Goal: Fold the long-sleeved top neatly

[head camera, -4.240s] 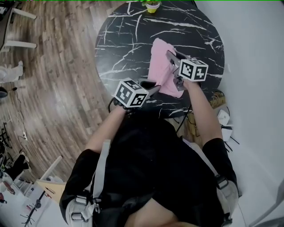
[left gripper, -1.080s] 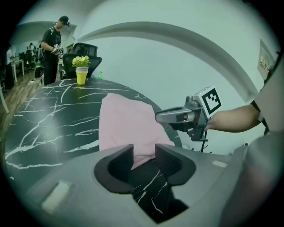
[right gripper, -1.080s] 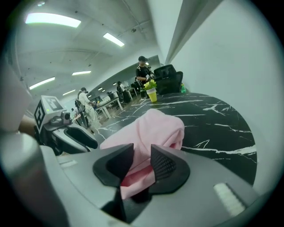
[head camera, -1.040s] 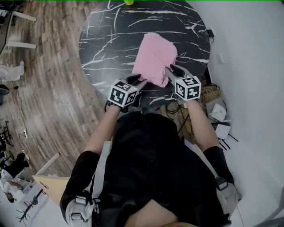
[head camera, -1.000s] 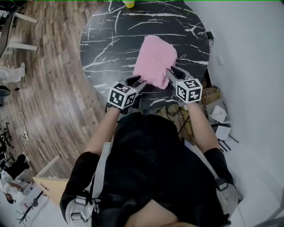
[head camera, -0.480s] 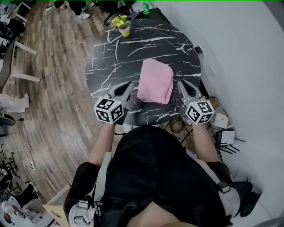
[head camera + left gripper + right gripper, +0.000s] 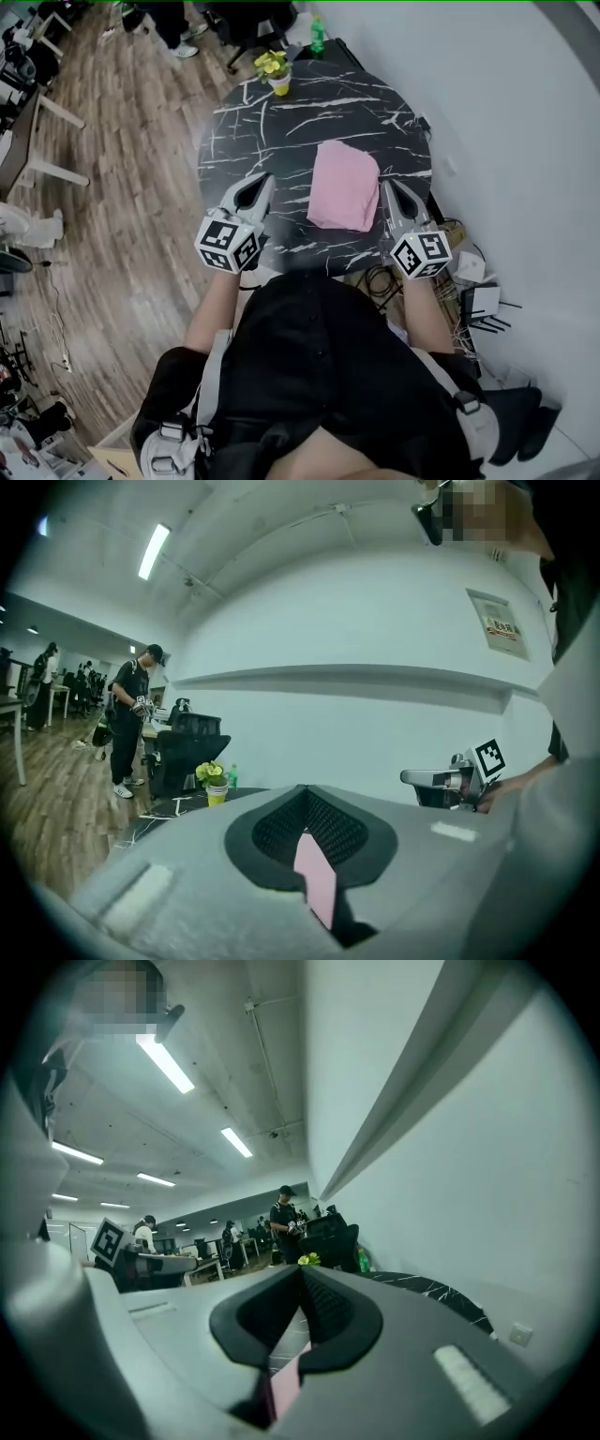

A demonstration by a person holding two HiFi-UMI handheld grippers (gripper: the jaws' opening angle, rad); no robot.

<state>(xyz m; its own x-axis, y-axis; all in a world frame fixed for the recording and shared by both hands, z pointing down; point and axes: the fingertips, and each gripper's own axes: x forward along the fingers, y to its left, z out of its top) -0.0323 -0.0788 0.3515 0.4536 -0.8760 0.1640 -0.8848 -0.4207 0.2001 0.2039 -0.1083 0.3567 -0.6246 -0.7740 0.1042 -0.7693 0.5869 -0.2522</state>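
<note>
A pink long-sleeved top [image 7: 344,186] lies folded into a small, tidy rectangle on the right half of a round black marble table [image 7: 272,131]. A second ago both tongs were at the top's near edge. Now the left gripper [image 7: 262,180] and right gripper [image 7: 389,186] are raised clear of it, one on either side, each with its jaws closed together on nothing. The folding looks finished.

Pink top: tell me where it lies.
Head view: the folded pink top lies right of centre on the black marble table, between the left gripper and the right gripper, touching neither.
</note>
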